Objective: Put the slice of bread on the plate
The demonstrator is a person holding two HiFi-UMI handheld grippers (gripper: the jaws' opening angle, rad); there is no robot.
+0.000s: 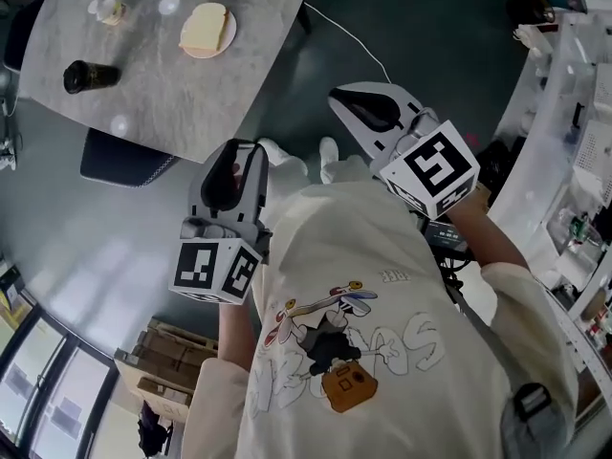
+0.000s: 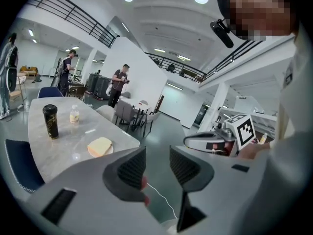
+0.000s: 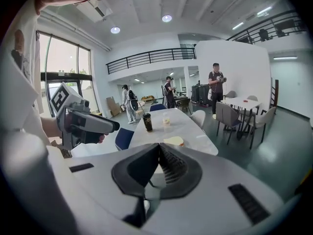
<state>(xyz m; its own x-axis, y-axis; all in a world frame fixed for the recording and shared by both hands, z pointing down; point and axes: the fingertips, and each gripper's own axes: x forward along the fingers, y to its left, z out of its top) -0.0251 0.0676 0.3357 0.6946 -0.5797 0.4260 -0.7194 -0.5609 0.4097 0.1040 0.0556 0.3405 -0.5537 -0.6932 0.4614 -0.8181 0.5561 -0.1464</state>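
Note:
A pale slice of bread [image 1: 204, 27] lies on a small plate [image 1: 227, 39] on the grey marble table [image 1: 153, 98], far ahead of me. It also shows in the left gripper view as bread [image 2: 99, 145] on the plate [image 2: 92, 152], and small in the right gripper view [image 3: 173, 141]. Both grippers hang in the air close to my chest, well short of the table. My left gripper [image 1: 241, 151] [image 2: 157, 156] is open and empty. My right gripper [image 1: 338, 98] [image 3: 159, 149] has its jaws closed together with nothing held.
A black cup [image 1: 91, 76] and a small bottle [image 1: 110, 10] stand on the table. A dark blue chair [image 1: 124, 161] sits at its near edge. A white cable [image 1: 349, 36] runs over the floor. White shelving [image 1: 574, 161] stands at right, cardboard boxes [image 1: 167, 361] behind left.

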